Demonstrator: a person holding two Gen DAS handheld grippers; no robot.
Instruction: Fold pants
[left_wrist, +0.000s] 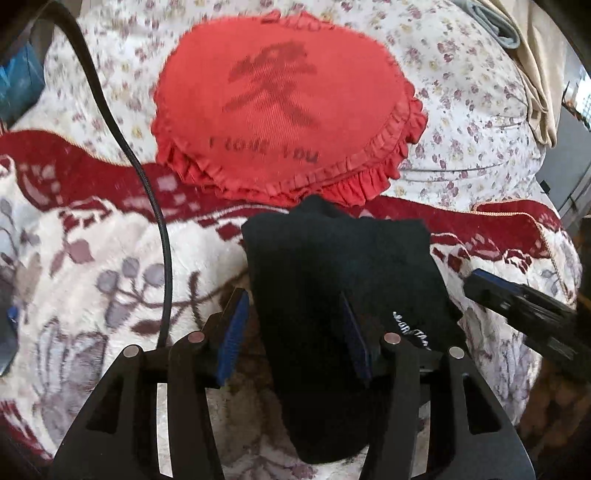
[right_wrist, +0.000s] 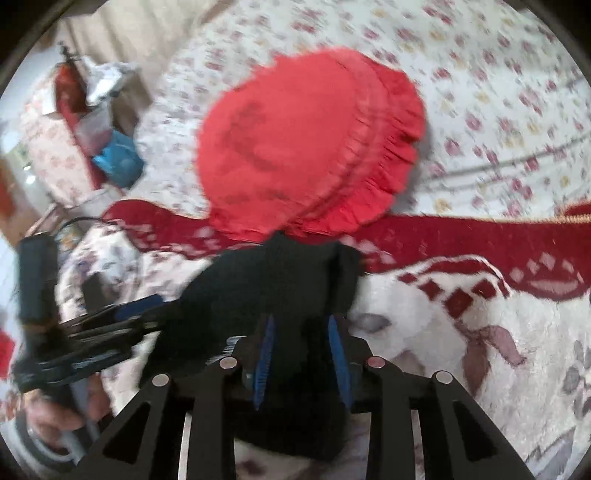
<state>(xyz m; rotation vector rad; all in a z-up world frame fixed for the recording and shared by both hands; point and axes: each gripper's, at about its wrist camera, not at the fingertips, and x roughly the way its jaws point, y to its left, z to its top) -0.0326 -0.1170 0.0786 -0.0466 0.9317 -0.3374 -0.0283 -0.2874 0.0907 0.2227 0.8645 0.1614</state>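
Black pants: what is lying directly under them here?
The black pants rest on a white blanket with red border and floral pattern, near a red ruffled cushion. Whatever lies beneath the folded cloth itself is covered.

A bed (left_wrist: 461, 122) carried a floral sheet, a red-and-white patterned blanket (left_wrist: 92, 240) and a frilled red cushion (left_wrist: 280, 110). Beige curtain (left_wrist: 532, 74) hung beyond.

The pants (left_wrist: 332, 266) are matt black cloth. The cushion (left_wrist: 280, 110) is red ribbed fabric with frills. The blanket (left_wrist: 110, 258) looks fluffy; the bedsheet (left_wrist: 461, 92) is smooth printed cloth.
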